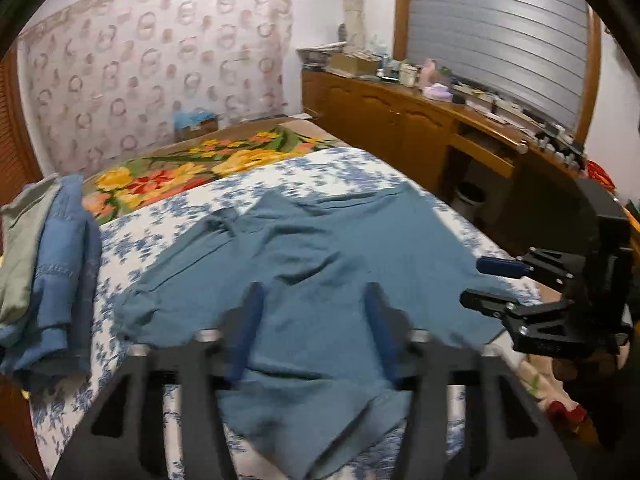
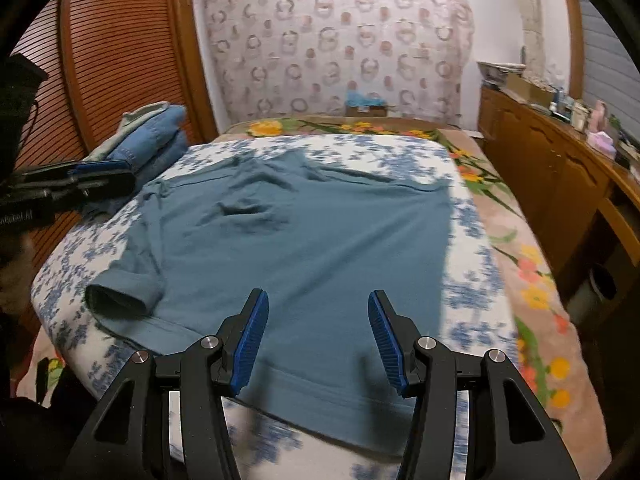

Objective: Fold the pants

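The bed (image 2: 532,280) fills both views, covered at its far end and right edge by a flowered blanket (image 1: 168,176) in yellow, red and green. Over that lies a white sheet (image 2: 360,152) with a blue floral print, taking up most of the near half.

Spread flat on the sheet is the teal garment (image 2: 304,240), wrinkled near its far end, with one short cuffed piece folded out at its left edge and a stitched hem running across the near side. It looks more like a short-sleeved shirt than pants, though I cannot tell for sure.

Along the right side of the bed stands a wooden cabinet (image 1: 384,120) whose tabletop is crowded with boxes and small items too blurred to name. At the bed's left edge, against a slatted wooden door (image 2: 104,56), sits a pile (image 1: 52,248) of folded clothes, blue denim with a pale green piece at its outer side.

The right gripper (image 2: 316,340) hangs over the near hem of the garment, jaws spread wide and holding nothing. The left gripper (image 1: 312,332), blurred in its own view, hangs over the garment's near left part with jaws likewise wide apart and empty. In the left view the right gripper appears at the garment's right edge, its jaws parted.
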A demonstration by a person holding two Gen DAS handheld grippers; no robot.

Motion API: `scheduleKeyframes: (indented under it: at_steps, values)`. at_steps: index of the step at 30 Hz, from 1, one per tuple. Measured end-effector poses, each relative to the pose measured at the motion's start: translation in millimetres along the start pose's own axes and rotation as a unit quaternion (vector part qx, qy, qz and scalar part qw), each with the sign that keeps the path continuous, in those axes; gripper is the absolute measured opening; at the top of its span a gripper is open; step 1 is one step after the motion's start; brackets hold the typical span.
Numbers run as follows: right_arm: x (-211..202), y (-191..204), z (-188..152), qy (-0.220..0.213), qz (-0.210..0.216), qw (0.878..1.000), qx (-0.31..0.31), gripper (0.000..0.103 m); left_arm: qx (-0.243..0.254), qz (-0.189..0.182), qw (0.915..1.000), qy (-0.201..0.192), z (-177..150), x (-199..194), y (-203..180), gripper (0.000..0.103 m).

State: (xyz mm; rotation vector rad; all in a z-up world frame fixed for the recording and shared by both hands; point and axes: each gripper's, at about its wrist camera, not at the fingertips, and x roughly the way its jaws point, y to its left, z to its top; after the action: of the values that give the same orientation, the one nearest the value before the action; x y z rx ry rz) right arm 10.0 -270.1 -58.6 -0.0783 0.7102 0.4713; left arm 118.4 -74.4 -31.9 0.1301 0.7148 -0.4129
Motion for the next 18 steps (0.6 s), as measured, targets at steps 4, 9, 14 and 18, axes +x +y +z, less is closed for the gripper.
scheduleKeyframes:
  at_steps: [4, 9, 14, 18]
  values:
    - [12, 20, 2, 0.002, 0.031, 0.999, -0.013, 0.054, -0.03, 0.017, 0.9994, 0.002, -16, -1, 23, 0.071]
    - [32, 48, 3, 0.016, 0.08, 0.996, -0.04, 0.054, -0.06, 0.035, 0.9975, 0.013, -40, -4, 49, 0.071]
    - [47, 67, 2, 0.028, 0.114, 0.991, -0.064, 0.054, -0.083, 0.048, 0.9952, 0.023, -58, -4, 66, 0.071]
    - [56, 74, 1, 0.039, 0.127, 0.988, -0.076, 0.051, -0.091, 0.052, 0.9942, 0.025, -68, -6, 73, 0.071]
